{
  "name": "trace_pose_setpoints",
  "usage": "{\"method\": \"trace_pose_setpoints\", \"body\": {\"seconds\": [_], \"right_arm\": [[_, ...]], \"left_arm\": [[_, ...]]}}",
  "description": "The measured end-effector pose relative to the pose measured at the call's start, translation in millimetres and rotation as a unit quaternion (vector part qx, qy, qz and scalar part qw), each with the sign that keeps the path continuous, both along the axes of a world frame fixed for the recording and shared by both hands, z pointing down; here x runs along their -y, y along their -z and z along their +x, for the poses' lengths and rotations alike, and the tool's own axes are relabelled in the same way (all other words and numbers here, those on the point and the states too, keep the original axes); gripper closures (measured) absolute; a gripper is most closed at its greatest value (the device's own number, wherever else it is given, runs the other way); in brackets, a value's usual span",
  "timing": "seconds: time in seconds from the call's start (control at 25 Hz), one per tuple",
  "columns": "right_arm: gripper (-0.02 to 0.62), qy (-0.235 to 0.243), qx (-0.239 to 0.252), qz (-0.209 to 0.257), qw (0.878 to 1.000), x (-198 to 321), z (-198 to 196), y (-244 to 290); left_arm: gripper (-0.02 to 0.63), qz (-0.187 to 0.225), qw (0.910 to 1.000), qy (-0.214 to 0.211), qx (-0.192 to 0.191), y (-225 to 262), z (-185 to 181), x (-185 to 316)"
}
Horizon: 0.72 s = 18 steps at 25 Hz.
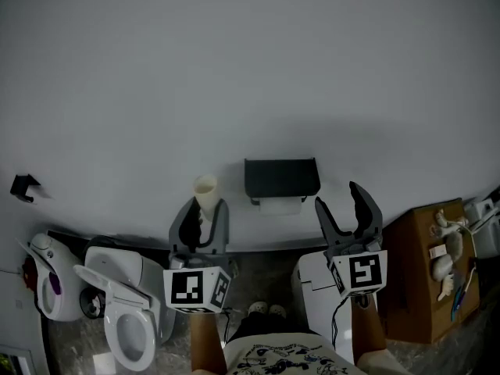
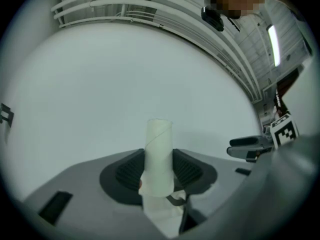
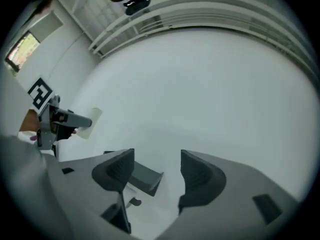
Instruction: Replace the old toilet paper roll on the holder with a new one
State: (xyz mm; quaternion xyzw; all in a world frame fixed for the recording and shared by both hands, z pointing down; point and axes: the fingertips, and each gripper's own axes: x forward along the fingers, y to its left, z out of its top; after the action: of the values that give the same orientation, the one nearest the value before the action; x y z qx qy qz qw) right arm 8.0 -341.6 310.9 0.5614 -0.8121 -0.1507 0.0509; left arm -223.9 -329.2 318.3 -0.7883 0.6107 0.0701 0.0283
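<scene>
Gripping the pale, empty cardboard tube [image 1: 205, 191] upright in the left tool [image 2: 159, 169], pads pressing on both sides, a white paper scrap [image 2: 161, 211] hanging just below the jaws. Holding the right tool [image 3: 156, 161] wide and empty, the black wall-mounted paper holder [image 1: 281, 178] lying ahead and slightly left of it. Probably clearing away the old core: squeezing lightly to avoid crushing it, carrying it clear of the holder, leaving 1 tool free for the new roll.

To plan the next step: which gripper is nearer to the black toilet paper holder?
Right. The right gripper, open, is just right of the holder; the left gripper, holding the cardboard tube, is farther left.
</scene>
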Motion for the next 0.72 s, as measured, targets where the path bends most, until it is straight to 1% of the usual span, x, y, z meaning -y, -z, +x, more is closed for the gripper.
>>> {"method": "trace_pose_setpoints", "body": {"seconds": [0.08, 0.2, 0.24, 0.28, 0.36, 0.4, 0.52, 0.72], "right_arm": [[0.3, -0.031, 0.037, -0.003, 0.999, 2, 22, 2], [0.345, -0.072, 0.089, -0.008, 0.993, 3, 48, 2], [0.369, -0.085, 0.102, -0.008, 0.991, 3, 56, 1], [0.408, -0.097, 0.112, -0.008, 0.989, 2, 62, 1], [0.483, -0.117, 0.126, -0.008, 0.985, 0, 73, 0], [0.504, -0.123, 0.132, -0.012, 0.983, -1, 77, 0], [0.53, -0.135, 0.144, -0.024, 0.98, -2, 85, 0], [0.557, -0.135, 0.141, -0.017, 0.981, -5, 87, 4]], "left_arm": [[0.423, 0.003, 1.0, -0.004, -0.001, 3, 5, 3], [0.423, 0.007, 0.9999, -0.011, 0.0, 7, 13, 8], [0.423, 0.009, 0.9999, -0.013, 0.0, 8, 15, 9], [0.423, 0.009, 0.9998, -0.015, 0.0, 9, 17, 11], [0.423, 0.011, 0.9998, -0.017, 0.001, 10, 21, 12], [0.423, 0.011, 0.9998, -0.017, 0.002, 11, 22, 12], [0.423, 0.011, 0.9998, -0.017, 0.006, 11, 26, 14], [0.423, 0.009, 0.9997, -0.021, 0.012, 10, 29, 16]]}}
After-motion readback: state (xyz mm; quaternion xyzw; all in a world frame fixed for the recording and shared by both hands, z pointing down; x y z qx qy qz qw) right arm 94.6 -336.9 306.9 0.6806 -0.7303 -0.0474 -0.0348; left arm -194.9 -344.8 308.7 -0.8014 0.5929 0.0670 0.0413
